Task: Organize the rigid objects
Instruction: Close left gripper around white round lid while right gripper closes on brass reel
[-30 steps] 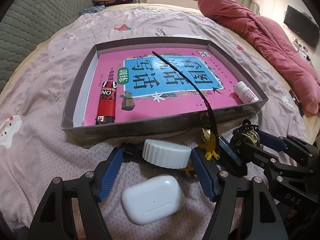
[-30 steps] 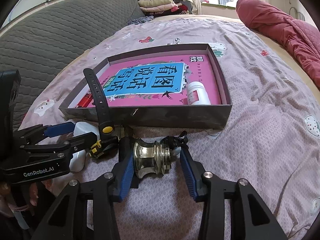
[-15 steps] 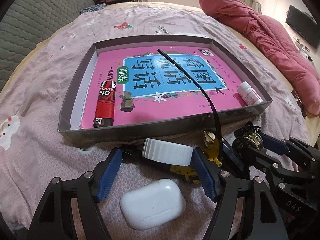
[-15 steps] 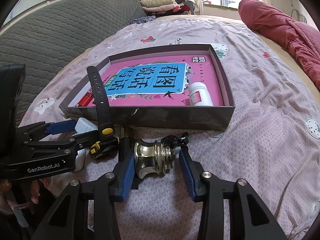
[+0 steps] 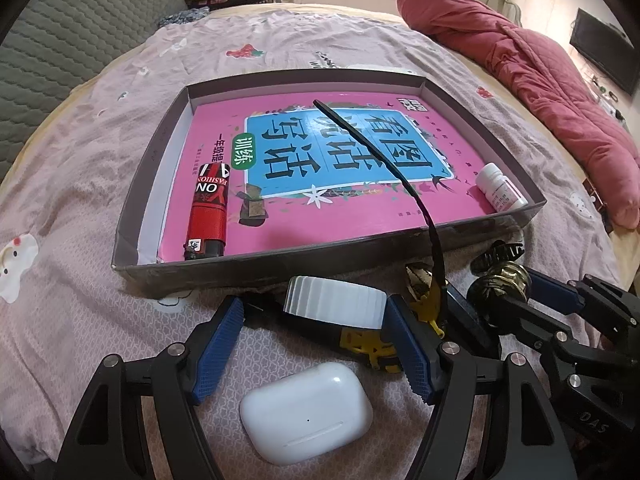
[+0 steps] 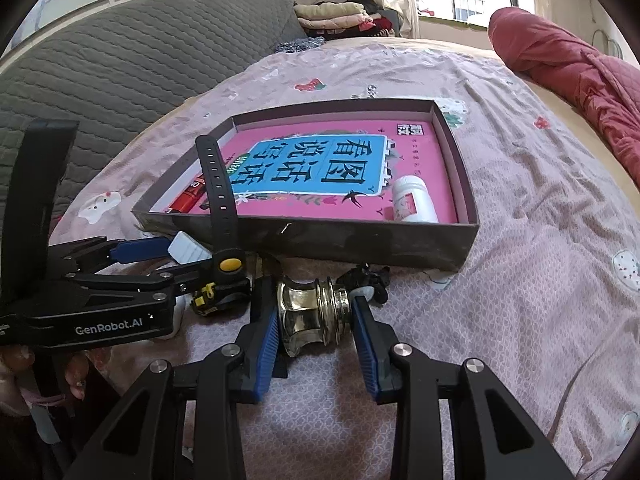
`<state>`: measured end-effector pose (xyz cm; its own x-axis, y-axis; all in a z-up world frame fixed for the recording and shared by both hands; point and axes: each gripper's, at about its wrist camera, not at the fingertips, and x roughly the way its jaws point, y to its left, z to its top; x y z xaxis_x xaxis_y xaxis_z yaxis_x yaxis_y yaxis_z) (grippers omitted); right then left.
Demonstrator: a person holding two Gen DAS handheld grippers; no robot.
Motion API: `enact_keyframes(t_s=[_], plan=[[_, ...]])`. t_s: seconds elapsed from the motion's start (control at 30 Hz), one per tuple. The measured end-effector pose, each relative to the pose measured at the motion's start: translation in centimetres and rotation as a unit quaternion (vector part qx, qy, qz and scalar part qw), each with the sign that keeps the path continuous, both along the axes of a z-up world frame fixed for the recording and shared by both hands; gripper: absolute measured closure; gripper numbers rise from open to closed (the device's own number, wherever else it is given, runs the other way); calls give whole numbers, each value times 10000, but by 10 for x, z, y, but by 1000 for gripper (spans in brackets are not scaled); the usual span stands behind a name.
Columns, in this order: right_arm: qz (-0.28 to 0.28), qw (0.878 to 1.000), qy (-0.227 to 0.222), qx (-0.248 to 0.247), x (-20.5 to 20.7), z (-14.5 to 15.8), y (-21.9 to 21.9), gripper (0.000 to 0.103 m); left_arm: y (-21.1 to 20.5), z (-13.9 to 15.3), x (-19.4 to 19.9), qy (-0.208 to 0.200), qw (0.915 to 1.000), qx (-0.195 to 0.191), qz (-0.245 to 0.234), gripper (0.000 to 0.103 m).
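A shallow grey box (image 5: 132,208) on the bed holds a pink book (image 5: 320,216), a red lighter (image 5: 210,210) and a small white bottle (image 5: 502,192). My left gripper (image 5: 316,340) is open around a white ribbed cap (image 5: 336,304); the right pad touches it, the left pad stands apart. My right gripper (image 6: 316,320) is shut on a brass knob (image 6: 312,316), also in the left wrist view (image 5: 500,284). A white earbud case (image 5: 306,408) lies under my left gripper. A black-and-yellow watch (image 5: 372,344) with its strap (image 6: 218,192) upright lies between the grippers.
The box (image 6: 360,240) stands just beyond both grippers. A black hair claw (image 6: 368,276) lies behind the knob. A rolled red quilt (image 5: 540,80) lies at the right. A grey headboard (image 6: 140,60) and folded clothes (image 6: 340,16) are at the back.
Both grippers have risen a little and the views have tilted down; the box looks slightly farther off. The right gripper still holds the knob; the left jaws stay around the cap.
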<state>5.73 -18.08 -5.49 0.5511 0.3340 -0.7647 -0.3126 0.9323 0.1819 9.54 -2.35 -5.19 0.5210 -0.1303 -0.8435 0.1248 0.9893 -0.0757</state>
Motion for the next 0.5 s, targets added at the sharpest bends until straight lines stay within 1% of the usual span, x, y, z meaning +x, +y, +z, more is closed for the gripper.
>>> enact_keyframes(t_s=[0.07,0.17,0.2,0.23,0.27,0.37,0.5], plan=[[13,10000,-26,1,-1,1,0,67,1,0,-2,-40,10000,-20,-19,29],[12,10000,-41,19,-1,2,-1,67,0,1,-4,-110,9999,-12,-77,34],[10,10000,-49,21,-1,3,-2,67,0,1,-5,-127,9999,-17,-94,37],[8,10000,-61,20,-1,3,-3,67,1,2,-6,-144,9998,-83,-131,46],[3,10000,-76,30,-1,4,-3,67,0,4,-8,-169,9996,-148,-161,51],[11,10000,-93,34,-2,5,-4,67,-3,4,-9,-171,9996,-98,-211,52],[27,9999,-94,49,-2,5,-3,67,1,3,-8,-151,9994,-233,-192,52]])
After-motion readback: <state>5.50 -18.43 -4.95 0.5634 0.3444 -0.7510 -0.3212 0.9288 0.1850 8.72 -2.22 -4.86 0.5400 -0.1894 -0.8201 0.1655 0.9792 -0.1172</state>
